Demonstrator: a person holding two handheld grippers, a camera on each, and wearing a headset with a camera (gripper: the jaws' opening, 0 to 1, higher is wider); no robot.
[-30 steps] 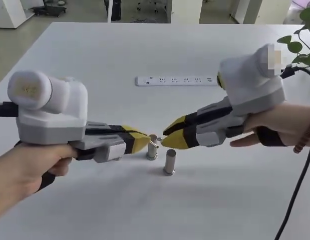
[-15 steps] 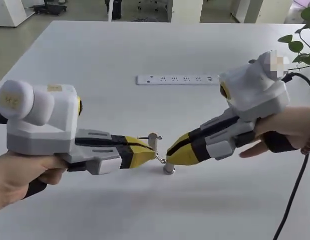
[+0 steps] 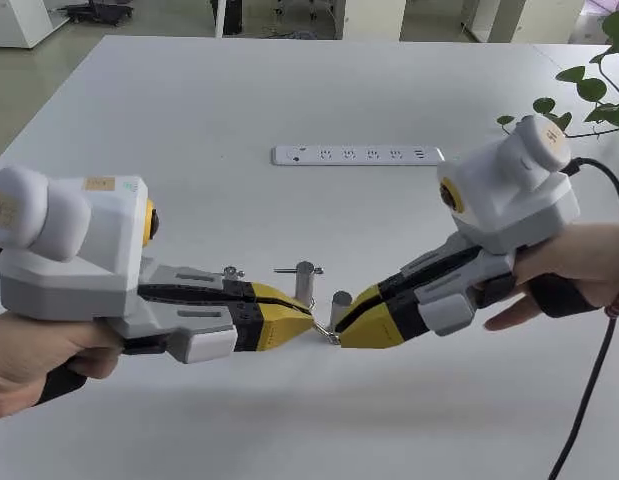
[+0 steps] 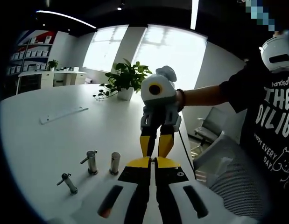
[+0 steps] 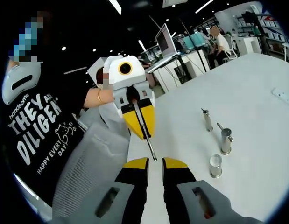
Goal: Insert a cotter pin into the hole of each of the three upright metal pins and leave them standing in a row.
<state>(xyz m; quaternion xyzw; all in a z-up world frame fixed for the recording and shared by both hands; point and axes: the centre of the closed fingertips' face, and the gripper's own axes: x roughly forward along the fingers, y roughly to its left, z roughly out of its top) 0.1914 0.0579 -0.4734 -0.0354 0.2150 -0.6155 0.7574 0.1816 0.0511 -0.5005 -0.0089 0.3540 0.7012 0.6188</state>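
Note:
Three upright metal pins stand on the white table point(image 3: 189, 120). The left pin point(image 3: 230, 273) and the middle pin point(image 3: 305, 281) each carry a cotter pin through the top. The right pin point(image 3: 341, 304) has none. My left gripper point(image 3: 307, 322) is shut on a loose cotter pin point(image 3: 326, 331), which pokes out of its tips toward my right gripper point(image 3: 341, 330). In the right gripper view the cotter pin point(image 5: 146, 135) reaches down between the slightly parted tips of my right gripper point(image 5: 155, 162). Both tips meet just in front of the bare pin point(image 5: 215, 165).
A white power strip point(image 3: 357, 156) lies at mid-table behind the pins. A potted plant point(image 3: 589, 90) stands at the table's far right corner. A black cable point(image 3: 594, 380) hangs from the right hand. Bare table surrounds the pins.
Both grippers have dropped from beside the middle pin to a spot in front of the bare pin. Their tips have come together, and the right jaws have narrowed around the cotter pin's end.

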